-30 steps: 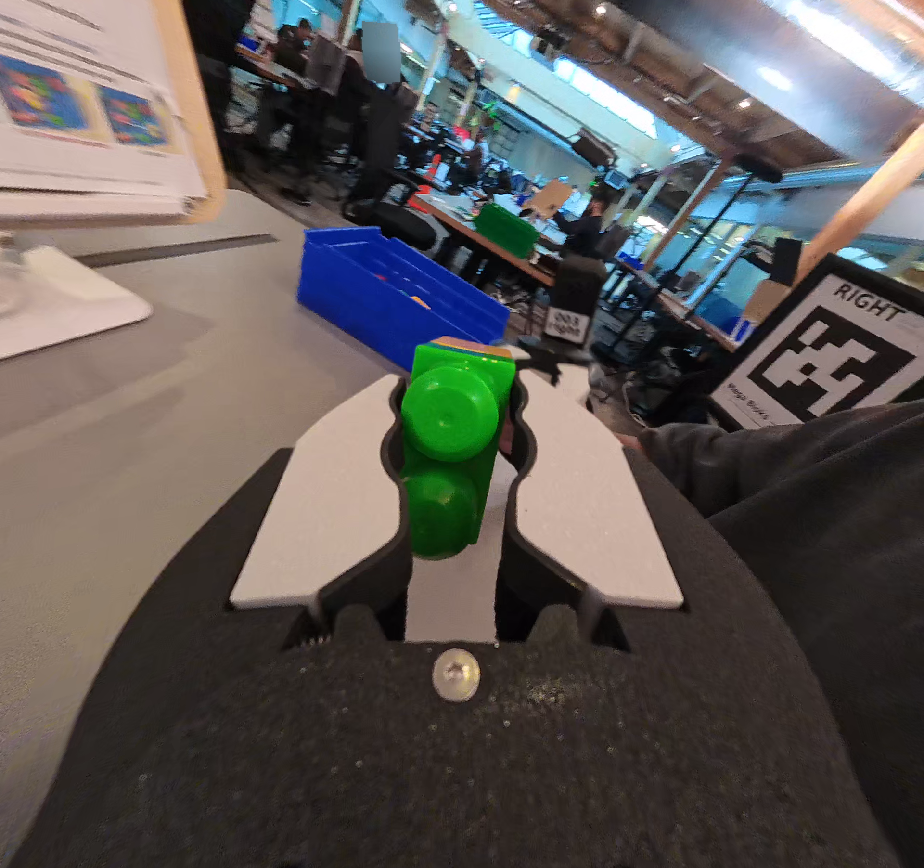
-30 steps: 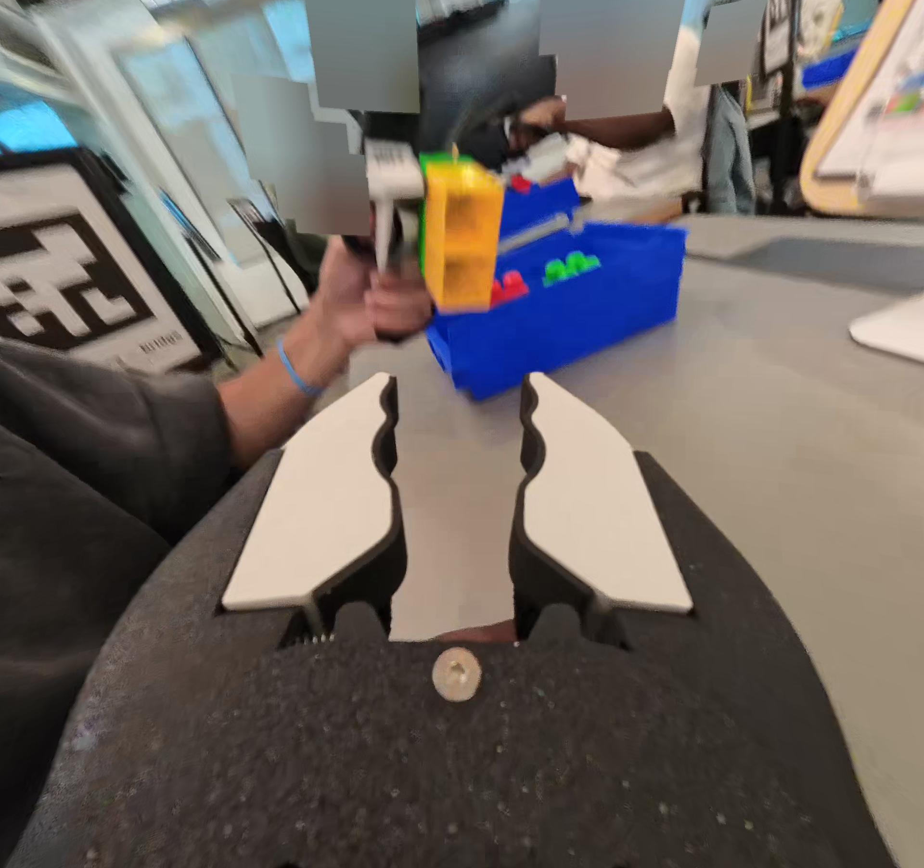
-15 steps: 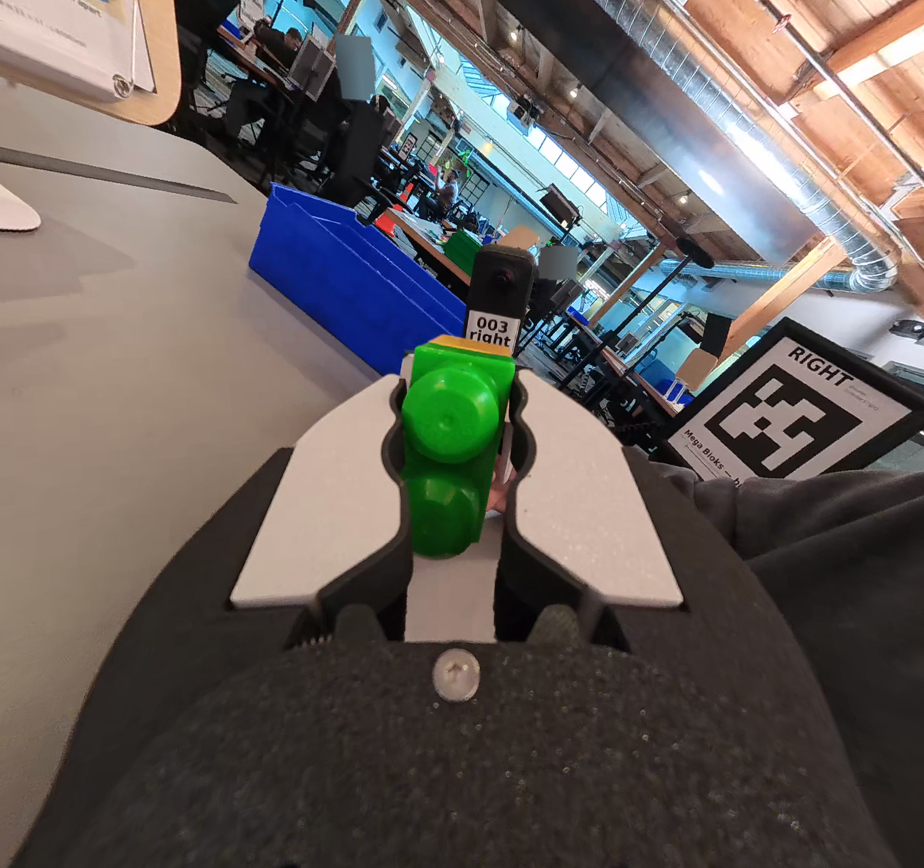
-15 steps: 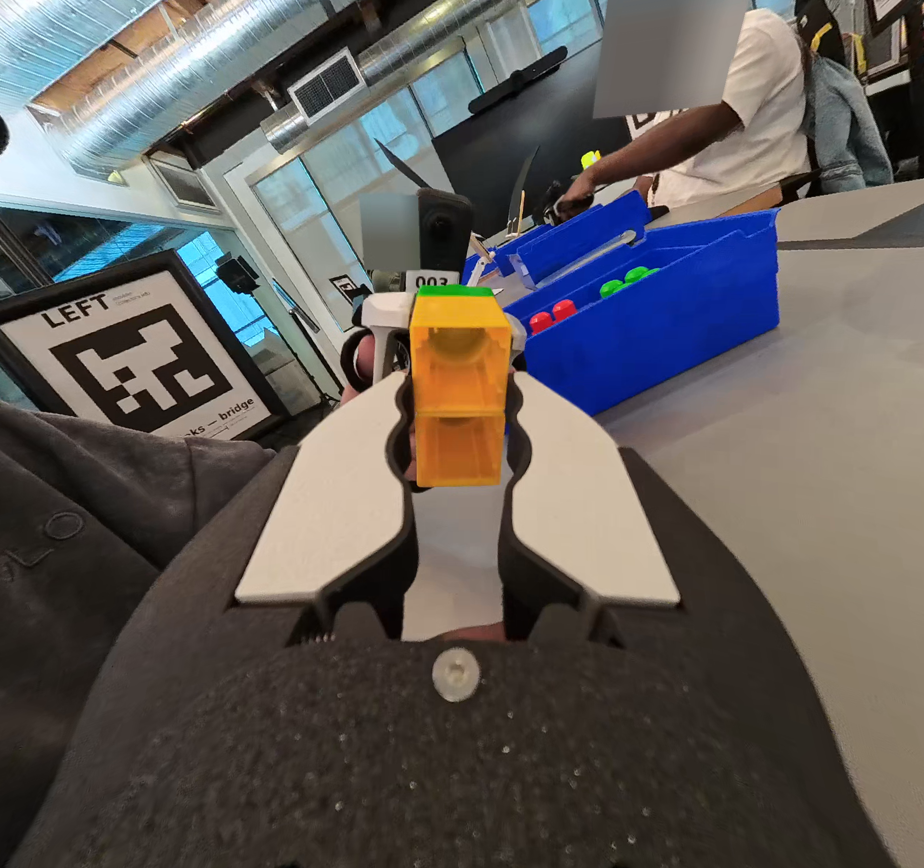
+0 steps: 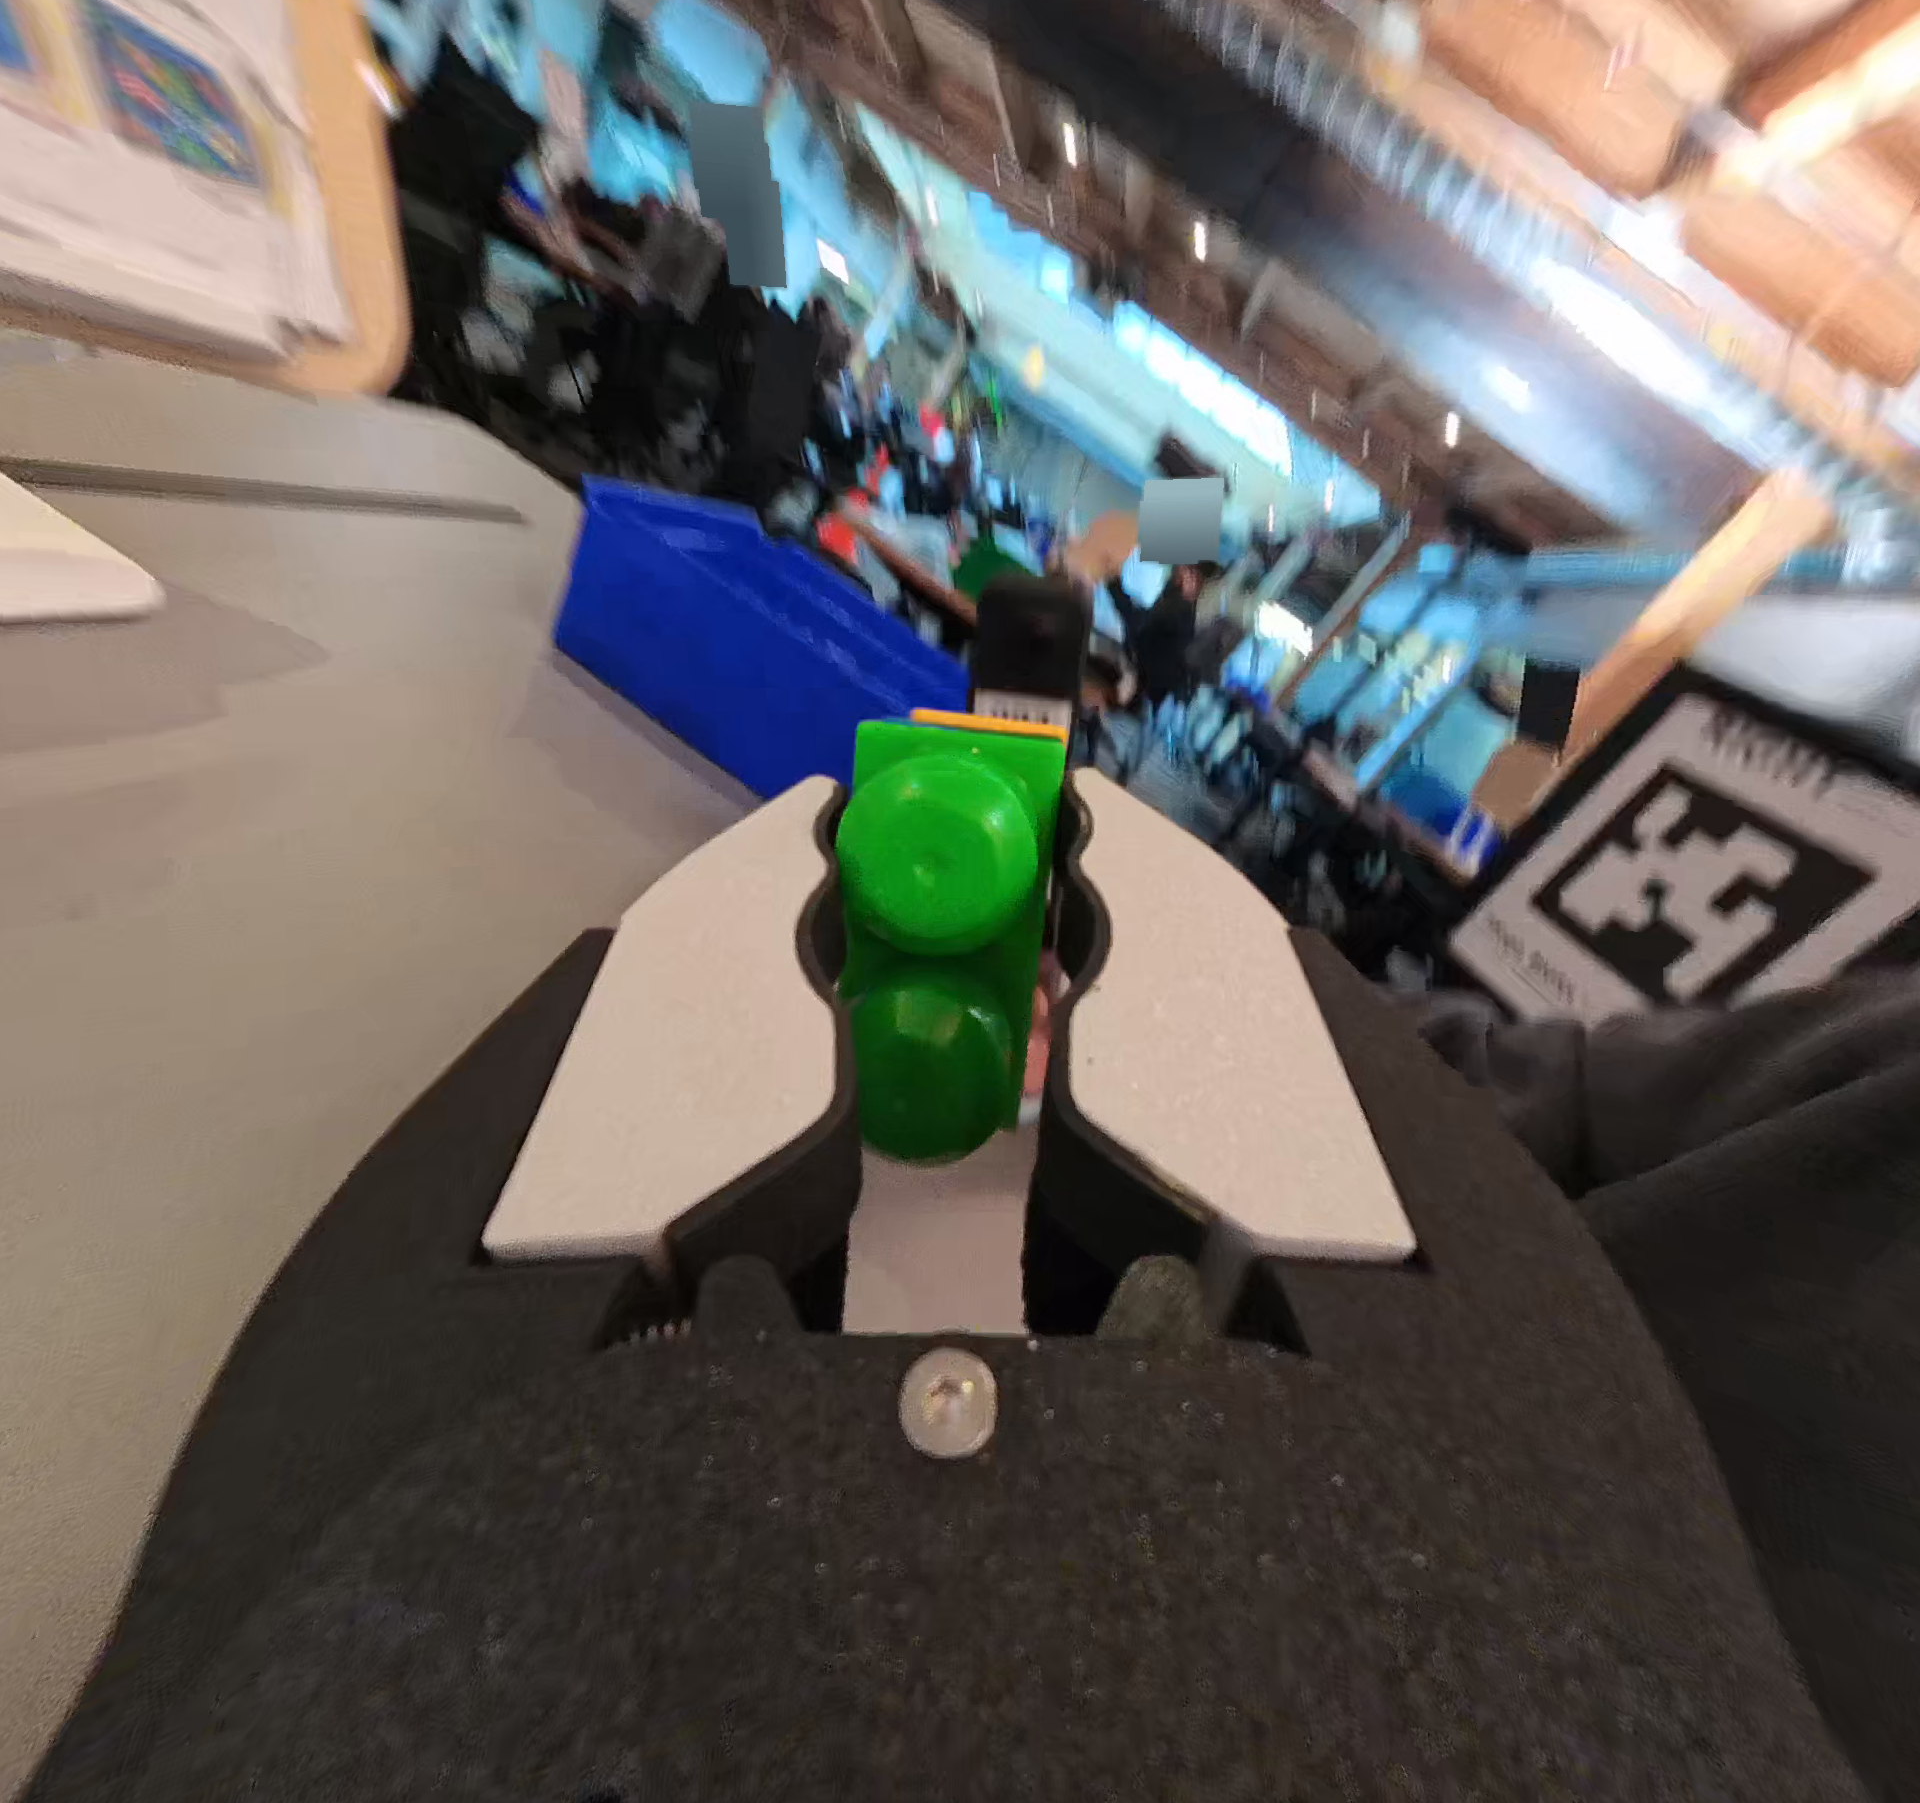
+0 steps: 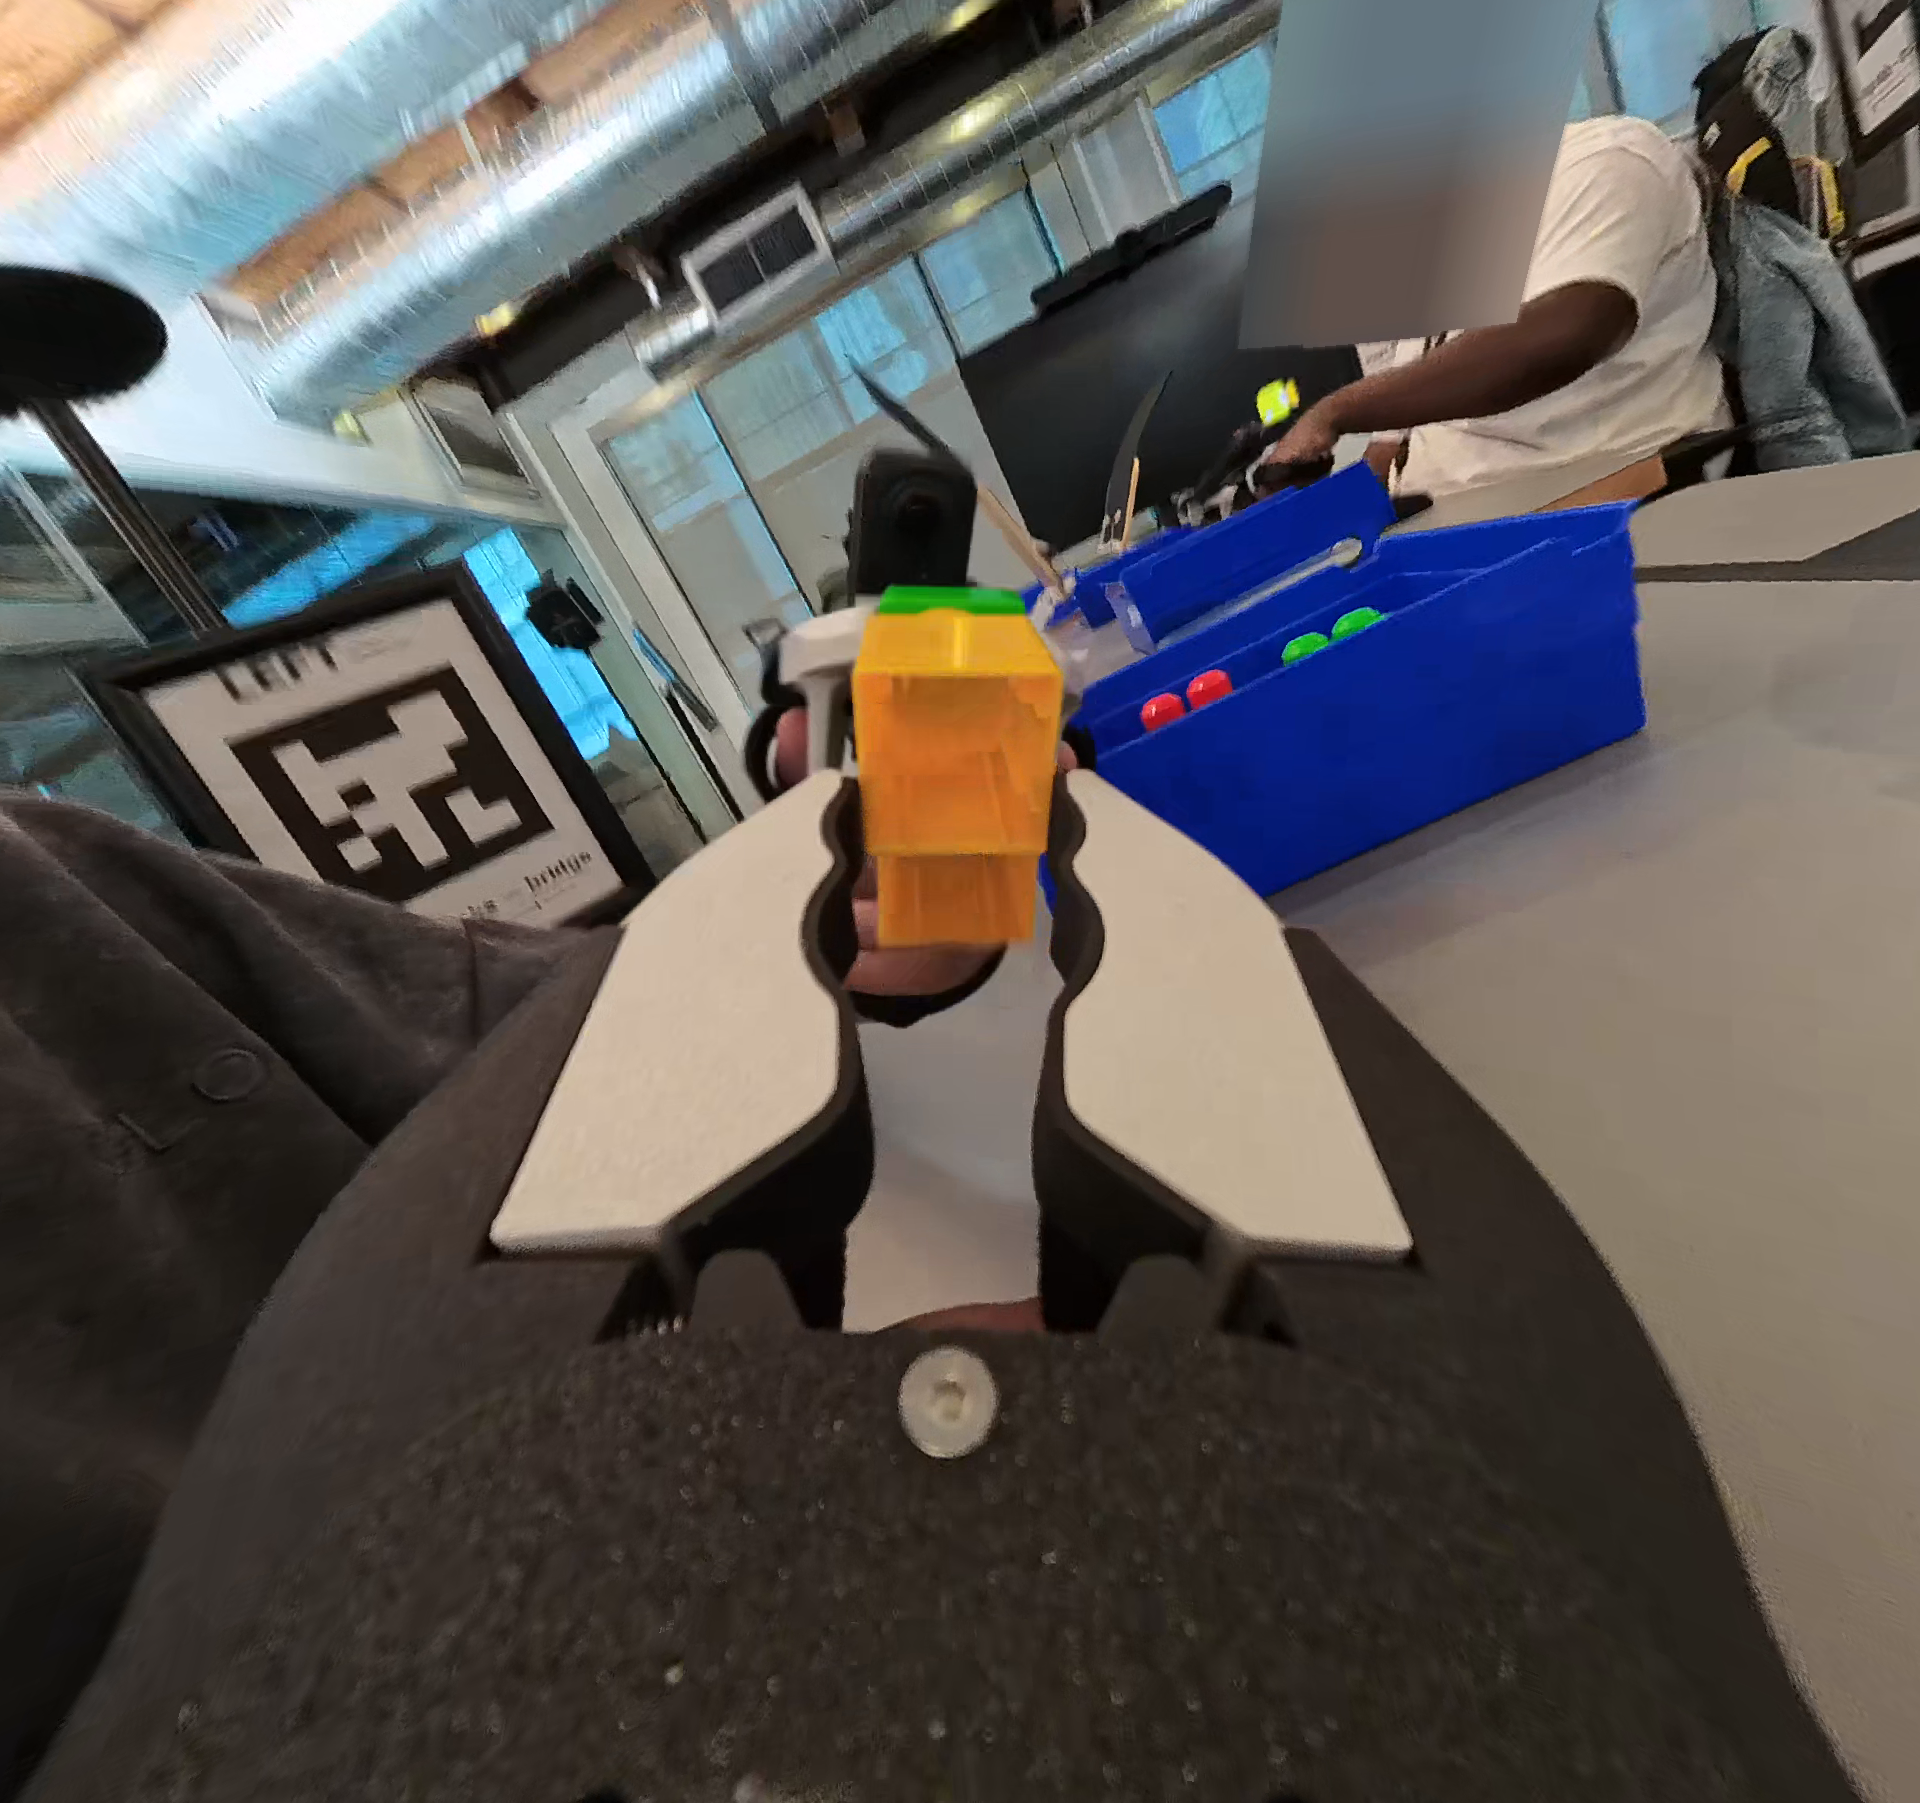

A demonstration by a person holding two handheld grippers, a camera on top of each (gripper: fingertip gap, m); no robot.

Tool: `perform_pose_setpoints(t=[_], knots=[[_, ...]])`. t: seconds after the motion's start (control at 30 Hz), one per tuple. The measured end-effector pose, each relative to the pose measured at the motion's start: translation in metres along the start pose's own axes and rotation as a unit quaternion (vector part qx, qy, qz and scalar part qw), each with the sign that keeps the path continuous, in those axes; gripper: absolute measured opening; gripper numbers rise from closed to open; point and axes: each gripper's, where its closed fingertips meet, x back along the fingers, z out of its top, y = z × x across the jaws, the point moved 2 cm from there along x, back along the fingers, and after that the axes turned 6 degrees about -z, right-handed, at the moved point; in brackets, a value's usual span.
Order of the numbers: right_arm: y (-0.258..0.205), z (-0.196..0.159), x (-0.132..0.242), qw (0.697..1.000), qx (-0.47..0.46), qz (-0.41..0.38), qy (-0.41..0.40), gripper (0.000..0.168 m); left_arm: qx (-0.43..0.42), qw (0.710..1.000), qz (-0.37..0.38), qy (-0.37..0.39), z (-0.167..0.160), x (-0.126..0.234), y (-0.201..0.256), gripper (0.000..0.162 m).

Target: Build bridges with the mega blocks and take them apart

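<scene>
Two claws meet over the grey table [image 6: 1558,974], facing each other with a pair of joined blocks between them. The left claw [image 5: 951,818] is clamped on the green block [image 5: 935,943], whose two round studs point back toward its own camera. An orange edge shows just behind the green one. Seen from the other side, the right claw [image 6: 951,818] has its fingers [image 6: 717,1005] on either side of the orange block [image 6: 956,777], whose hollow underside faces its camera; the tips look to be touching the block's sides, though I cannot tell for sure that they grip it. A green sliver caps the orange piece on top. Both blocks are held up in the air, clear of the table. Farther back a blue bin [image 6: 1403,766] sits on the table with red and green blocks inside. Black-and-white marker boards stand at the table's edge, and a dark sleeve [image 6: 208,1026] fills one side.
</scene>
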Motion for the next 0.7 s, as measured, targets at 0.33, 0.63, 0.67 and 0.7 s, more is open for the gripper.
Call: perform_pose_setpoints(t=[0.33, 0.63, 0.67, 0.7], knots=[[0.018, 0.032, 0.038, 0.998, 0.033, -0.056, -0.001, 0.034, 0.002, 1.000, 0.028, 0.011, 0.023, 0.044, -0.019, 0.037], [0.042, 0.116, 0.176, 0.855, 0.156, -0.435, -0.236, 0.035, -0.064, 0.970, 0.116, -0.202, -0.032, 0.023, -0.021, 0.038], [0.051, 0.115, 0.208, 0.811, 0.162, -0.482, -0.288, 0.035, -0.073, 0.967, 0.116, -0.213, -0.035, 0.021, -0.020, 0.038], [0.060, 0.109, 0.239, 0.768, 0.161, -0.516, -0.344, 0.035, -0.082, 0.965, 0.115, -0.221, -0.037, 0.019, -0.018, 0.038]])
